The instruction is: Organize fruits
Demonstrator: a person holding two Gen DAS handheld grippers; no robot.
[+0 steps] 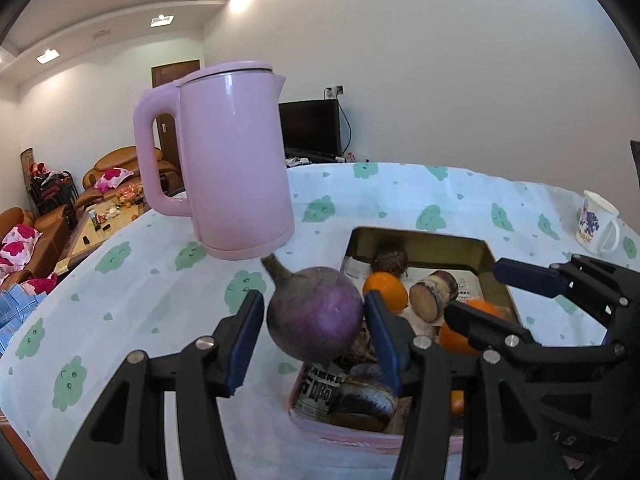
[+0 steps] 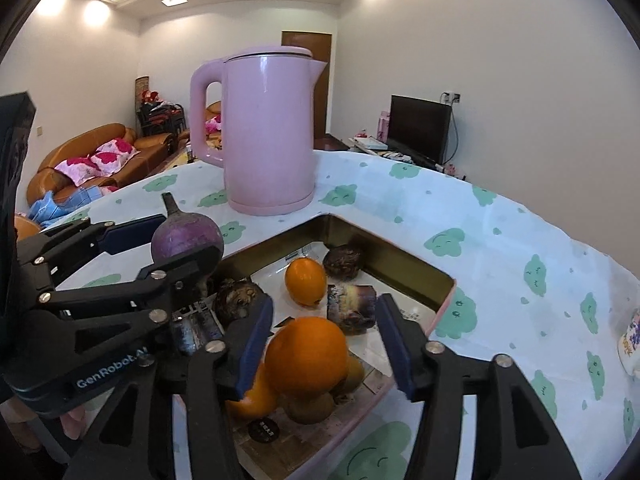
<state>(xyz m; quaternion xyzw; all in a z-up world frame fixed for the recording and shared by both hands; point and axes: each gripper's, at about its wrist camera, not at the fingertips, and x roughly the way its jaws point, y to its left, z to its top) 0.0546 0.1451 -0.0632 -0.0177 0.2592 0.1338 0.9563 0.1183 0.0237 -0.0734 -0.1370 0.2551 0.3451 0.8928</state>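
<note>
left tongs (image 1: 314, 324): parted around purple turnip (image 1: 315, 314), right pad touching, left pad just off | right tongs (image 2: 326, 346): parted, large orange (image 2: 306, 356) between, pads clear | both over pink tin (image 1: 496, 268) | kettle (image 1: 230, 160) beyond, on table (image 1: 440, 196)

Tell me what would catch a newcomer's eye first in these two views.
The tall pink kettle stands upright on the cloud-print tablecloth, behind everything else. In front of it, the left claw has a purple round root vegetable between its fingers, at the near corner of the open tin. The right claw hovers open around a bright orange on the pile in that tin.
</note>
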